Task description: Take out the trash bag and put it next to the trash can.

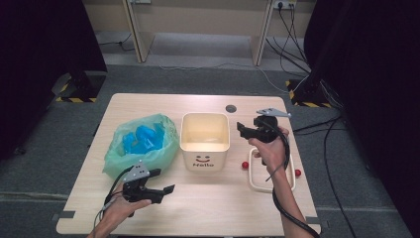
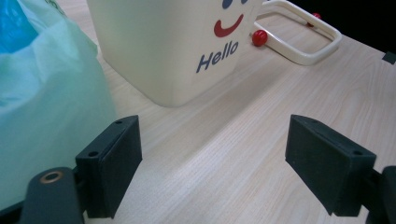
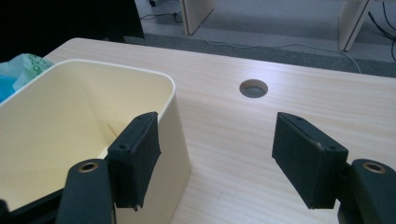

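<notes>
My right gripper (image 1: 246, 130) hangs above the table just beside the right wall of the cream bin (image 1: 204, 140), with its jaws wide apart and nothing between them. In the right gripper view, the bin (image 3: 79, 130) lies at my ten o'clock, and its right rim passes close behind my left jaw; the other jaw is over bare table (image 3: 289, 98). So the wall is not yet between the jaws, only beside one of them.

My left gripper (image 1: 166, 188) is also spread open and holds nothing. It rests low near the front edge of the table, at about seven o'clock from the bin, and in its own view the bin's front face (image 2: 168, 51) with the word Hello stands ahead at twelve o'clock, well apart. The green bag (image 1: 143, 144) with blue things inside lies at my eleven o'clock, just beside the bin.

I judge the right hand is the nearer one. To take the rim, it must shift a little toward nine o'clock, so the wall comes between the jaws.
</notes>
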Demonstrator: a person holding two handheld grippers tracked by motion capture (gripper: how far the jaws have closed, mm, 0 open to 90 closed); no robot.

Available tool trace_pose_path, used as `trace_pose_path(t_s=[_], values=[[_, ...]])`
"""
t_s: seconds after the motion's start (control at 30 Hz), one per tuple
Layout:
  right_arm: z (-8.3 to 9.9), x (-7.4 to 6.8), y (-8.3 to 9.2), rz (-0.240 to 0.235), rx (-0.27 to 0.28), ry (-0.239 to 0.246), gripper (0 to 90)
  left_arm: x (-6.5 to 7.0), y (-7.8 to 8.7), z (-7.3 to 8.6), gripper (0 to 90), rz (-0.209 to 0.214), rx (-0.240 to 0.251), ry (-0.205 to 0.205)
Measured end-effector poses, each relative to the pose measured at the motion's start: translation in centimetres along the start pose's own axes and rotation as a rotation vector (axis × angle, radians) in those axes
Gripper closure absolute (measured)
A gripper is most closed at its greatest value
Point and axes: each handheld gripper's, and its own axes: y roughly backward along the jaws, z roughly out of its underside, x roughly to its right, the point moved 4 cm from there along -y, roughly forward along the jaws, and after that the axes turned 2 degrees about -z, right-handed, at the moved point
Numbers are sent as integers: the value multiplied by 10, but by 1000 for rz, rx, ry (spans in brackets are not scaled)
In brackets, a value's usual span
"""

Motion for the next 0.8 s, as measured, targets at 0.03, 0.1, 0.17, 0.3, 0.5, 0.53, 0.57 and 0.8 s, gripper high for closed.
trace_pose_path(t_s=[0.03,0.1,0.17,0.3,0.5,0.53,0.57,0.8], values=[[3,2,1,4,-3,4,322,0,-1,1,180,-1,-3,-2],[9,5,3,15,-6,5,322,0,-3,5,180,-5,-8,-5],[16,9,4,23,-5,1,322,1,-5,8,180,-8,-14,-7],[30,17,6,38,-10,-12,322,1,-8,15,180,-11,-32,-15],[48,27,12,58,6,-39,323,1,-13,24,180,-18,-60,-22],[51,28,12,62,10,-46,322,1,-13,25,180,-17,-65,-22],[54,30,13,64,11,-50,323,1,-14,26,180,-14,-70,-19],[68,37,15,67,10,-91,323,0,-16,33,180,-28,-94,-38]])
